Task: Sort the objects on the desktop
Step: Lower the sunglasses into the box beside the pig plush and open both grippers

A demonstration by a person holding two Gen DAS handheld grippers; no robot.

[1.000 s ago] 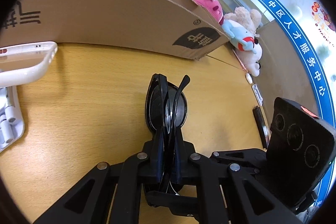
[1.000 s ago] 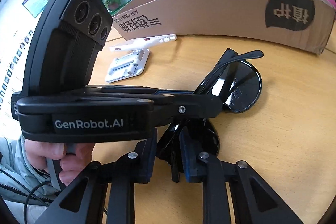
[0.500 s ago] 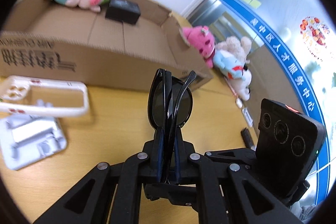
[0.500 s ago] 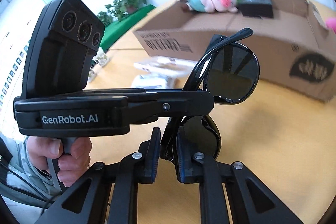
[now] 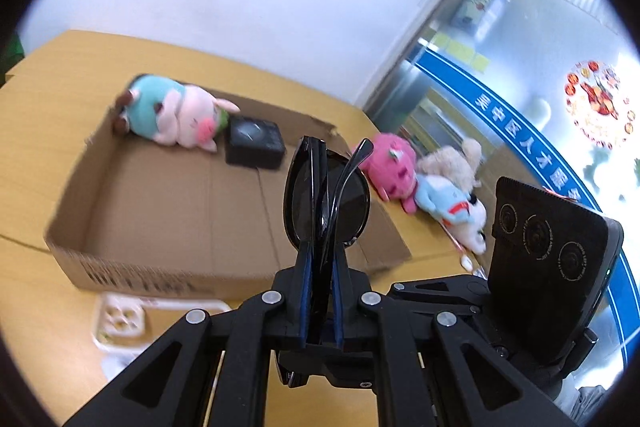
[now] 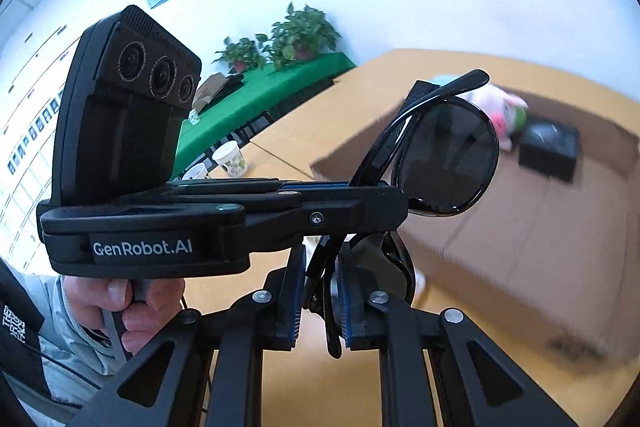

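Both grippers hold one pair of folded black sunglasses [image 5: 326, 199] in the air, above the near side of an open cardboard box [image 5: 168, 203]. My left gripper [image 5: 321, 301] is shut on the sunglasses, which stand upright between its blue pads. My right gripper [image 6: 320, 291] is shut on the lower lens and arms of the sunglasses [image 6: 448, 159]. The left gripper's body [image 6: 168, 211] crosses the right wrist view. The box holds a pink and teal pig plush [image 5: 172, 111] and a black case [image 5: 254, 141].
The wooden desk [image 5: 36, 307] carries a white frame [image 5: 120, 319] in front of the box. A pink plush [image 5: 390, 167], a blue plush [image 5: 448, 201] and a beige plush [image 5: 452, 159] lie right of the box. A green table with potted plants [image 6: 280, 39] stands far behind.
Both grippers have lifted the sunglasses off the desk and carried them up and towards the box. The box interior has come into view.
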